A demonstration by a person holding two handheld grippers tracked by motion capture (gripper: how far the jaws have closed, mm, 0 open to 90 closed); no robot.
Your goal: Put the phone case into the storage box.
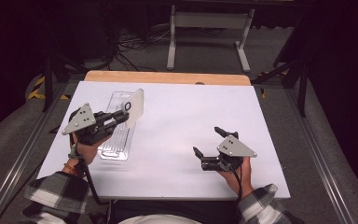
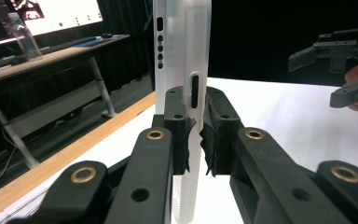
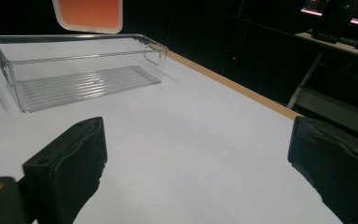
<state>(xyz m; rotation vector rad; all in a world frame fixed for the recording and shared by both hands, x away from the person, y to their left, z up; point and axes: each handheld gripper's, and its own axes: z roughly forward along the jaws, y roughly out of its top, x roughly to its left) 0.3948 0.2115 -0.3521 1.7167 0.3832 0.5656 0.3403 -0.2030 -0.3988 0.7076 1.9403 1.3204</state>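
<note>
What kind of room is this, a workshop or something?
Probably a lab or recording studio: dark curtains around a white-topped table, loose cables on the floor, and a lit computer monitor on a side desk.

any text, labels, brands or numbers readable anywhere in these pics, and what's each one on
None can be read.
Phone case held in the left tool: cut-outs on its edge, no printing visible.
Clear plastic tray: plain ribbed floor, no label.
Monitor behind the table: bright screen with small marks, too blurred to read.
Bottle on the far desk: label too small to read.
Right tool: no markings visible.
</note>
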